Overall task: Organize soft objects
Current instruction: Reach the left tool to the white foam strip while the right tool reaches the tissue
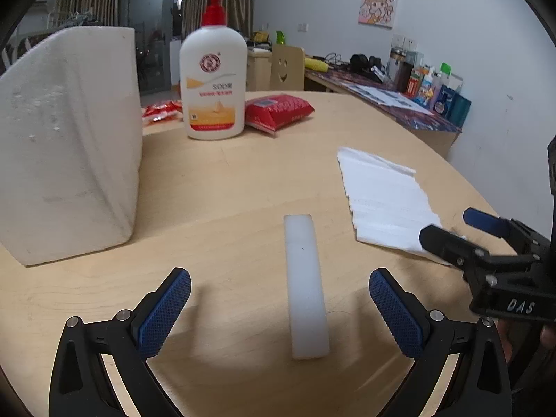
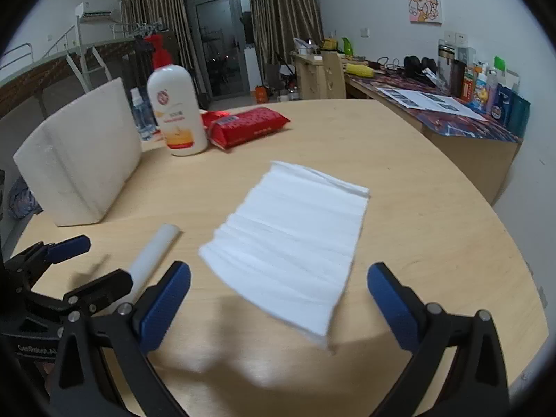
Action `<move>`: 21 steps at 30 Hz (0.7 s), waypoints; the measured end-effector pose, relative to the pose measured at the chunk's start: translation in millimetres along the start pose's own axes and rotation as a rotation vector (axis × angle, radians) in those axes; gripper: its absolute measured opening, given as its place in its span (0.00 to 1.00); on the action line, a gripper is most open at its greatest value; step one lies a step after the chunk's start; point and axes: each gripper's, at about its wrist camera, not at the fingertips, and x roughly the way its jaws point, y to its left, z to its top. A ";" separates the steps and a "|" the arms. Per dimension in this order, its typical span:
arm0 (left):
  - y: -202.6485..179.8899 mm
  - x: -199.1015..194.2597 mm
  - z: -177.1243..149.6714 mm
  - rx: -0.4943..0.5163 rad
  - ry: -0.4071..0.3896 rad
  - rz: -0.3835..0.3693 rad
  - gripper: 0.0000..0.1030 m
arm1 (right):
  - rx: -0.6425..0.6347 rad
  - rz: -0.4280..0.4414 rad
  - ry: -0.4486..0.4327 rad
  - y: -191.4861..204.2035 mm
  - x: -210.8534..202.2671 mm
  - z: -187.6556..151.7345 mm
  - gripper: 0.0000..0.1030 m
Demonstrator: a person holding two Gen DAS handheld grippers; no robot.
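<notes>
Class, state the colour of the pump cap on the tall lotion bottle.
Red; the pump cap shows best in the left wrist view.

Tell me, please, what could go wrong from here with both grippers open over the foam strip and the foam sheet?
The left gripper straddles the narrow foam strip, which lies off-centre toward one finger; closing might push it aside. The thin foam sheet lies flat on the table, so the open right gripper may crumple it. The grippers sit close together and could collide.

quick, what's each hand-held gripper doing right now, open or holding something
Left hand-held gripper: open, empty, straddling the white foam strip on the table.
Right hand-held gripper: open, empty, over the near end of the white folded sheet.
</notes>
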 end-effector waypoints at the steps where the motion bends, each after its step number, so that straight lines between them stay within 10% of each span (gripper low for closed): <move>1: -1.8 2.5 0.0 0.006 0.008 0.003 0.97 | 0.005 -0.004 0.004 -3.1 1.1 0.6 1.00; 21: -28.0 17.4 1.6 0.094 0.069 0.068 0.37 | 0.010 0.021 0.017 -17.5 14.5 14.5 1.00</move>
